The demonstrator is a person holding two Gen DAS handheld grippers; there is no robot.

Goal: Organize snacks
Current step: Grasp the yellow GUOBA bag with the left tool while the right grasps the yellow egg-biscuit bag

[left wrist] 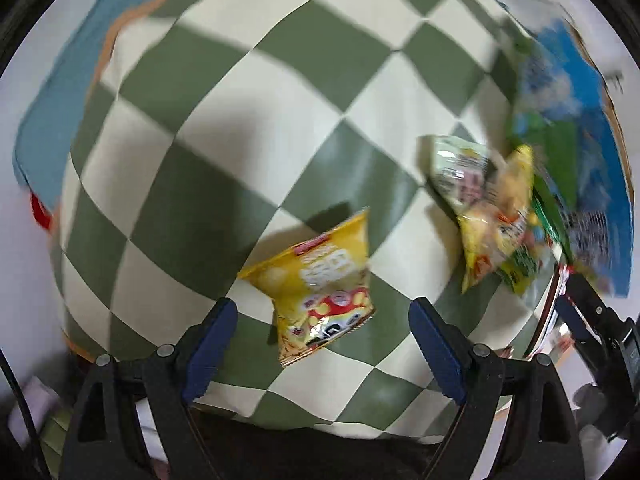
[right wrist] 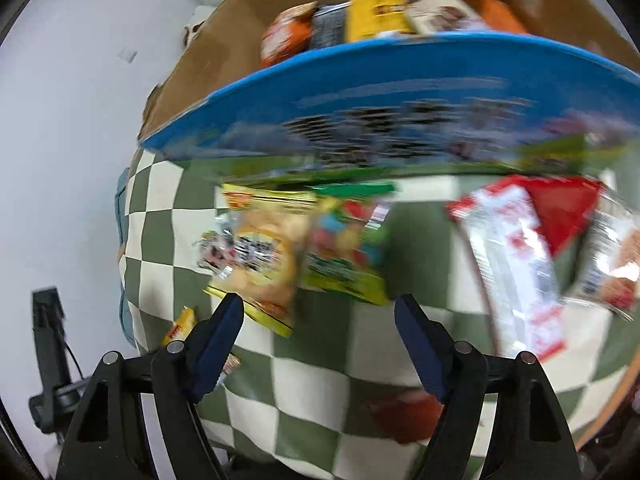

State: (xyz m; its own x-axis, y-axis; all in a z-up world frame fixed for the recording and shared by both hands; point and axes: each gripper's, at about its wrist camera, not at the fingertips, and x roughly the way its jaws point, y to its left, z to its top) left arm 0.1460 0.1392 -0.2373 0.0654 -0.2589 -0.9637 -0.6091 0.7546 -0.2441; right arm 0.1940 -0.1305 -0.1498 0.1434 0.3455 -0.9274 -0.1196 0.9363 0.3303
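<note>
Home setting: checkered tablecloth [left wrist: 248, 92], snack-filled cardboard box [right wrist: 224, 52], white wall [right wrist: 80, 80].

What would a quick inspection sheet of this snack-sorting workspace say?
Surface: green-and-cream checkered cloth, bare patches between packets.
Job's things: yellow crinkly snack bag lying alone; mixed yellow and green packets piled by the blue-sided cardboard box, which already holds several packets; red-and-white wrapper beside them.
Clutter: nothing seen.
Grippers: left gripper above the yellow bag, jaws open and empty; right gripper above the pile, jaws open and empty.
Cables: thin black cable at the left edge.
Surroundings: white wall; blurred.
</note>
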